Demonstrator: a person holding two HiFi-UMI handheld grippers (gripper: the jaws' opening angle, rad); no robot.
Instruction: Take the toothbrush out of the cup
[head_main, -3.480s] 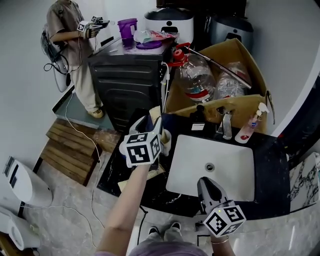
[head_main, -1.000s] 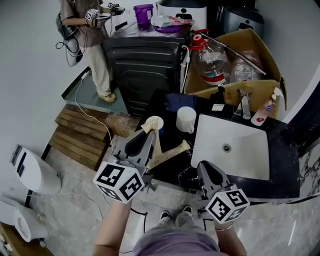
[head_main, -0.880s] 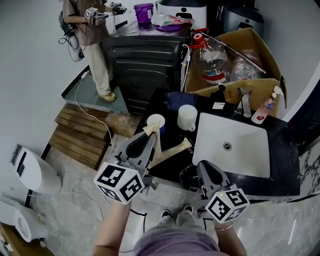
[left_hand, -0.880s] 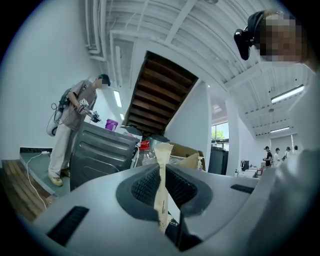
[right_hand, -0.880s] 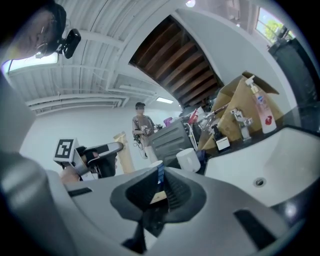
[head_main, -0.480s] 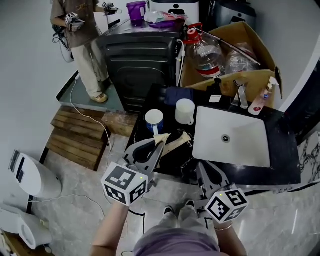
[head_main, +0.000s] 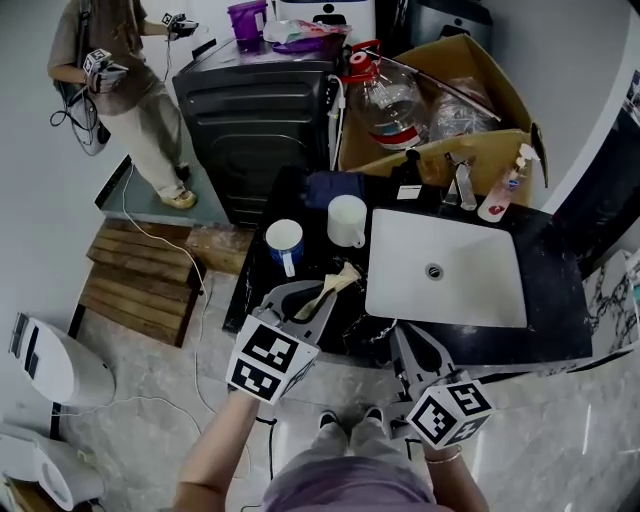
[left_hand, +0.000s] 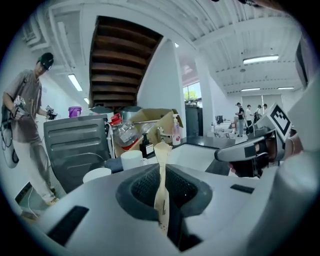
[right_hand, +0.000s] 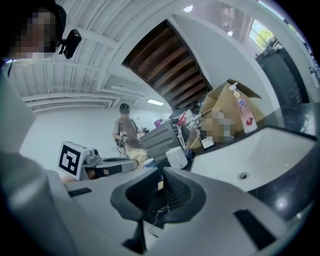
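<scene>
Toothbrush (head_main: 333, 285) clear of the cups, pinched in the left gripper (head_main: 318, 298) above the worktop's (head_main: 548, 300) front-left edge. Blue cup (head_main: 284, 241) and white cup (head_main: 347, 220) stand just behind it, sink (head_main: 445, 268) alongside. Right gripper (head_main: 405, 340) pressed together, empty.

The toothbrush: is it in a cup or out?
Out. The left gripper clamps the toothbrush over the black counter, apart from the blue cup and the white cup.

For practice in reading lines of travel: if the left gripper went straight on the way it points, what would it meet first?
Probably the sink, at its left rim, just right of the white cup; the toothbrush in the left gripper would touch first. Depth is unclear.
</scene>
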